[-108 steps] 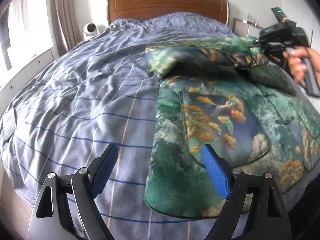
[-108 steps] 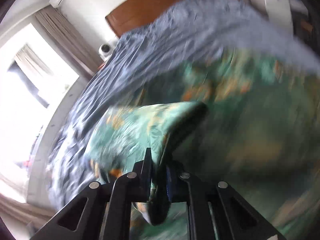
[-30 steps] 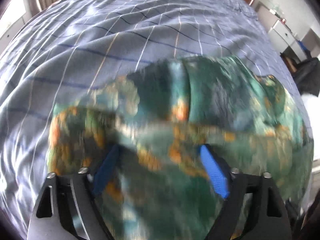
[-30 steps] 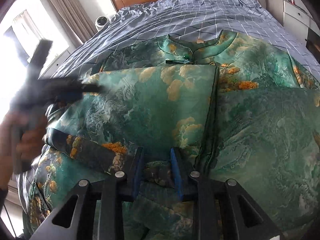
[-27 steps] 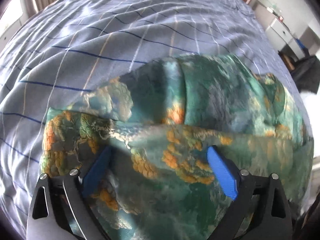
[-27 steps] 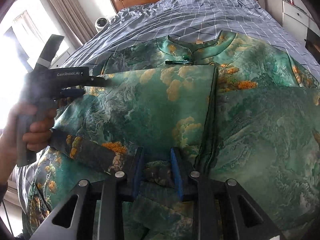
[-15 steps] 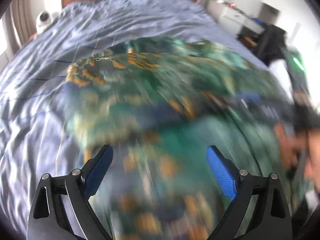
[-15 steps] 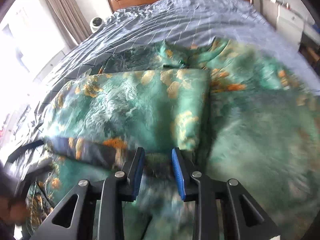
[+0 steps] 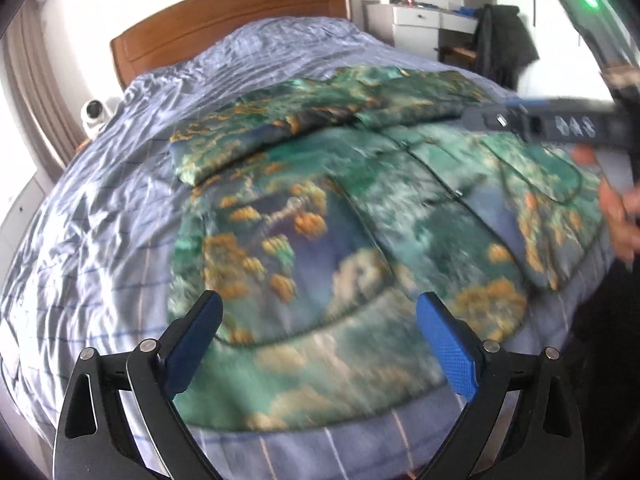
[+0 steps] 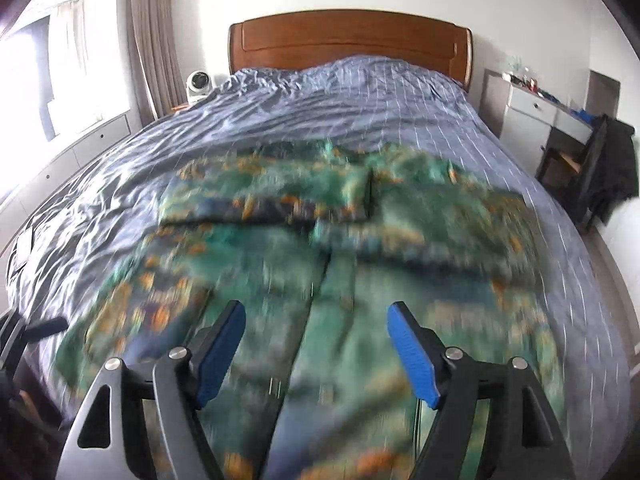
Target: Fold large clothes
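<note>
A large green garment with orange and blue landscape print (image 9: pixel 360 208) lies spread on the bed, both sleeves folded across its chest. It also shows, blurred, in the right wrist view (image 10: pixel 320 264). My left gripper (image 9: pixel 318 332) is open and empty above the garment's near hem. My right gripper (image 10: pixel 312 340) is open and empty above the garment's lower middle. The right gripper's body (image 9: pixel 560 124) and the hand holding it show at the right of the left wrist view.
The bed has a blue-grey checked cover (image 10: pixel 340 96) and a wooden headboard (image 10: pixel 348 40). A small white camera-like device (image 10: pixel 199 82) stands at the bed's left. A white dresser (image 10: pixel 540 112) and a chair with dark clothing (image 10: pixel 608 160) stand at the right.
My right gripper has opened, let go of the sleeve fold and pulled back. My left gripper has pulled back from the left sleeve to the hem, still open. Both sleeves now lie folded.
</note>
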Action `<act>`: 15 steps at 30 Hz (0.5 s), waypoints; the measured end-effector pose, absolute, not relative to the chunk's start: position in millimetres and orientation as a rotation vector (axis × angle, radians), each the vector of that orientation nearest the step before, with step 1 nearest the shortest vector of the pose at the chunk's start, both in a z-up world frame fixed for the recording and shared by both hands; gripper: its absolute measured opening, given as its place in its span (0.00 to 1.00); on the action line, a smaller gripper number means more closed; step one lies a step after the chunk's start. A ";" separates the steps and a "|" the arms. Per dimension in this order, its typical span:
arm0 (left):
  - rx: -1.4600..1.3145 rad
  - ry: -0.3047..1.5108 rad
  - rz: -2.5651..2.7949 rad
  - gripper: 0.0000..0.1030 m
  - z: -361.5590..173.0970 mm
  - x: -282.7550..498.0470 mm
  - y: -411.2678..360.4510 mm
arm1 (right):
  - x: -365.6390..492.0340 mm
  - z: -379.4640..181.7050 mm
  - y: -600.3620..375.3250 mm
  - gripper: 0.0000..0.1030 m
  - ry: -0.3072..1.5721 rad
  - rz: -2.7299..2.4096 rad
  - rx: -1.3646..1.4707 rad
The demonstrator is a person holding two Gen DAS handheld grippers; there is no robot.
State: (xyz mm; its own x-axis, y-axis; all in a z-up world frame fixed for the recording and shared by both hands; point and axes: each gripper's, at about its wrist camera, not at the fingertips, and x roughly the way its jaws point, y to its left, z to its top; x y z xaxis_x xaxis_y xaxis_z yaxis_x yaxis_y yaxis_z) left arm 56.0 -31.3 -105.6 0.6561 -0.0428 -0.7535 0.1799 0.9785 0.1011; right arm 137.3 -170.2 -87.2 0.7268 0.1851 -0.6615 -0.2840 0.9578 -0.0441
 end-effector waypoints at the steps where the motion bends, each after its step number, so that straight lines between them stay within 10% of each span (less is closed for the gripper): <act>1: 0.166 0.848 -0.134 0.95 -105.4 51.7 -32.3 | 124.7 -91.2 -175.1 0.74 0.720 0.253 -0.135; 15: 0.054 0.827 -0.051 0.95 -95.9 31.5 -15.9 | 66.8 -103.5 -192.4 0.74 0.695 0.231 -0.076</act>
